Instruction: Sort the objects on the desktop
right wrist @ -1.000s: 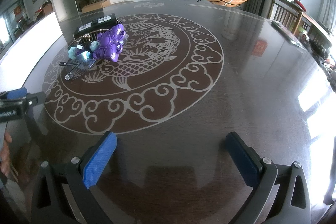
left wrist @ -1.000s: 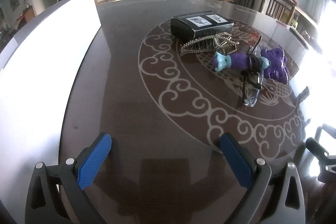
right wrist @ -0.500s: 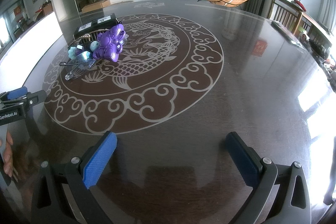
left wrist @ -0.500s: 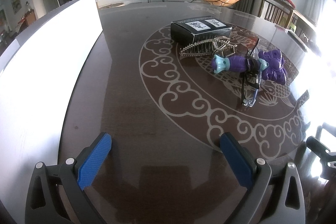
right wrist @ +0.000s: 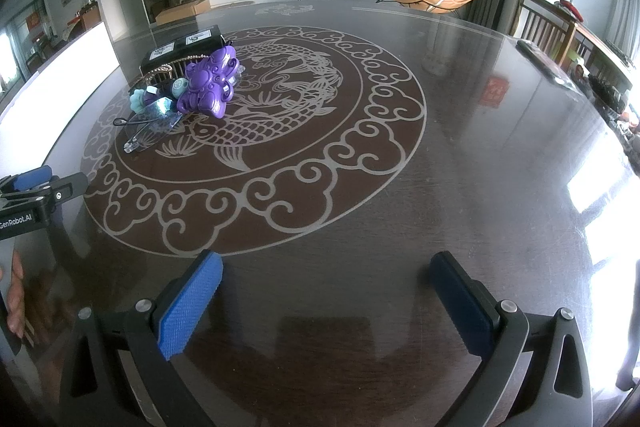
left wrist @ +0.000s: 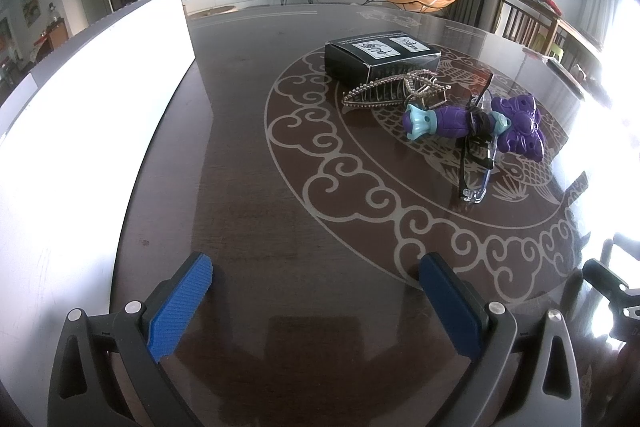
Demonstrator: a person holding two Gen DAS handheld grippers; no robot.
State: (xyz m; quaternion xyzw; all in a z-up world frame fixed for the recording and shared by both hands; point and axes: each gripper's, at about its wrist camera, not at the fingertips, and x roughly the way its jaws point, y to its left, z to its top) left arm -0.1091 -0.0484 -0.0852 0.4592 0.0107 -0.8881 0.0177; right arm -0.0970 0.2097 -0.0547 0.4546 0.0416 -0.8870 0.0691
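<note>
A pile of objects sits on the dark patterned table: a black box [left wrist: 382,57], a metal hair claw [left wrist: 394,91], a purple and teal toy [left wrist: 476,119] and clear glasses [left wrist: 478,155] lying across it. The same pile shows in the right wrist view, with the purple toy [right wrist: 210,85], the glasses [right wrist: 150,129] and the box [right wrist: 182,47]. My left gripper [left wrist: 316,279] is open and empty, low over the table, well short of the pile. My right gripper [right wrist: 326,277] is open and empty, to the right of the pile.
A large white board [left wrist: 80,131] lies along the table's left side. The left gripper's body [right wrist: 36,195] shows at the left edge of the right wrist view. A dark remote [right wrist: 546,63] lies at the far right of the table [right wrist: 460,147].
My left gripper has tilted up slightly, so the pile sits a little lower in its view. The right gripper has not moved.
</note>
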